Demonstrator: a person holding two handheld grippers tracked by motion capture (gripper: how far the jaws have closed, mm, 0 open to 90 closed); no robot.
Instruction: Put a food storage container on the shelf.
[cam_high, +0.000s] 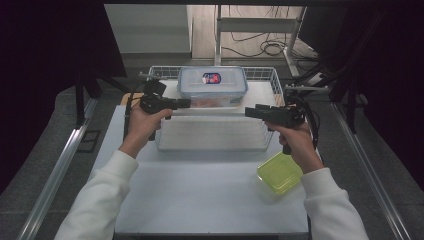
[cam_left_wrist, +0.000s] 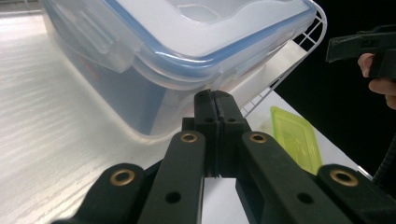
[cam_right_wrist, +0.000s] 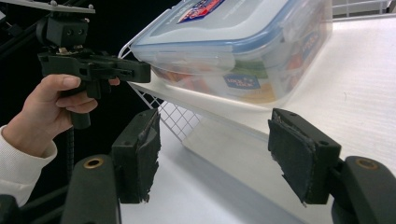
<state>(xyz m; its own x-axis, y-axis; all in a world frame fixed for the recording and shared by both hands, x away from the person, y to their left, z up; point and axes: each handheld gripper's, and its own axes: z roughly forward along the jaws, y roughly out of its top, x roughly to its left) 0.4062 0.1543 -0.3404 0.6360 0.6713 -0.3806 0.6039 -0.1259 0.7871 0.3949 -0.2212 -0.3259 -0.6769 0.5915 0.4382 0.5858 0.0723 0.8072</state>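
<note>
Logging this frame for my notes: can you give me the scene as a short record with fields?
setting: white table
basket: white wire basket, centre-back of table
container: clear lidded box, blue seal, inside basket at its far end
loose item: green lid, flat on table, right of basket
left gripper: shut, empty, beside box
right gripper: open, empty, above basket
</note>
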